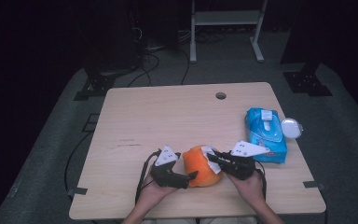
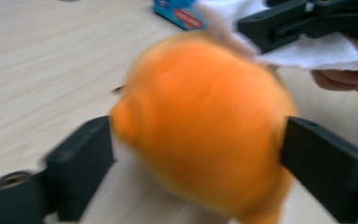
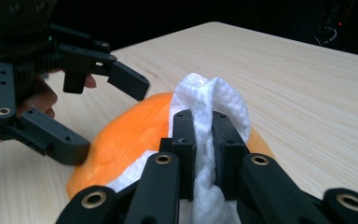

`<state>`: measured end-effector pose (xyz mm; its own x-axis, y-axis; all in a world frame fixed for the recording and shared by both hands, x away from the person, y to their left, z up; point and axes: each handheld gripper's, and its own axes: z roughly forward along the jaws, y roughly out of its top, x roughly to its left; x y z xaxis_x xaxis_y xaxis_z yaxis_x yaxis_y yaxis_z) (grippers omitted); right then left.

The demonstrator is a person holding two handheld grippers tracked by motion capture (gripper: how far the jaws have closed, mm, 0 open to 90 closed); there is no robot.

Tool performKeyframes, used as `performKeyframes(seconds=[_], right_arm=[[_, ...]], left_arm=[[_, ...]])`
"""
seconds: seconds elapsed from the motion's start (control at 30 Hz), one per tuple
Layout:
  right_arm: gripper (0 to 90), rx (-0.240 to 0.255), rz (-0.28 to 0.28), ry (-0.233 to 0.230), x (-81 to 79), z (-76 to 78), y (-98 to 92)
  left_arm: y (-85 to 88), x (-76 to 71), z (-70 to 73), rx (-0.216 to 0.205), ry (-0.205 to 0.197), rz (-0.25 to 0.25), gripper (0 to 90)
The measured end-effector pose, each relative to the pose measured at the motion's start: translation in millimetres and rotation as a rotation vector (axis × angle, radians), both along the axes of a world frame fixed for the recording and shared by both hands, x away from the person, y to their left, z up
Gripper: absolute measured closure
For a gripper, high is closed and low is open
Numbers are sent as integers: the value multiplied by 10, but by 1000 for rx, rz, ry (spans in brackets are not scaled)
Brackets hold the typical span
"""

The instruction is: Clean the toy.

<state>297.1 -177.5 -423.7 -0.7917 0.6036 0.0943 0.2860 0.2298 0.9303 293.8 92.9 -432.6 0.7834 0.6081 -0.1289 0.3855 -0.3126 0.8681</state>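
An orange plush lump (image 1: 199,169) lies near the front edge of the wooden table (image 1: 168,116). My left gripper (image 1: 186,167) stands open on the lump's left side. In the left gripper view the blurred orange plush lump (image 2: 205,135) sits between the wide-set jaws of that left gripper (image 2: 198,154). My right gripper (image 1: 210,157) comes in from the right, shut on a white wipe (image 1: 212,161) that rests on top of the lump. In the right gripper view the right gripper (image 3: 204,126) pinches a fold of the white wipe (image 3: 214,93) over the orange plush lump (image 3: 126,135), with the left gripper (image 3: 109,116) beyond.
A blue pack of wipes (image 1: 266,134) with a white lid lies at the table's right edge, and a small white round case (image 1: 292,127) sits beside it. A cable hole (image 1: 221,95) is at the back. Bare tabletop stretches behind and to the left.
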Motion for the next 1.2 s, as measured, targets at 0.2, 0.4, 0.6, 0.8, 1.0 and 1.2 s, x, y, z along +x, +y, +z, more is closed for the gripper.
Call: performKeyframes(seconds=[0.2, 0.4, 0.6, 0.8, 1.0, 1.2], right_arm=[[808, 16, -2, 23, 38, -27, -44], [809, 47, 32, -19, -77, 75, 48], [810, -67, 116, -101, -231, 109, 317], [810, -37, 36, -86, -108, 133, 91], [810, -66, 71, -104, -192, 127, 231], [811, -128, 104, -121, -222, 143, 371]], left_arm=[[-7, 159, -169, -106, 197, -77, 104], [-103, 14, -57, -24, 64, -59, 319], [-137, -22, -49, -22, 50, -54, 339], [-183, 27, -98, -52, 109, -110, 164], [-205, -33, -69, -6, 41, -80, 304], [-221, -59, -82, 31, 17, -78, 336]])
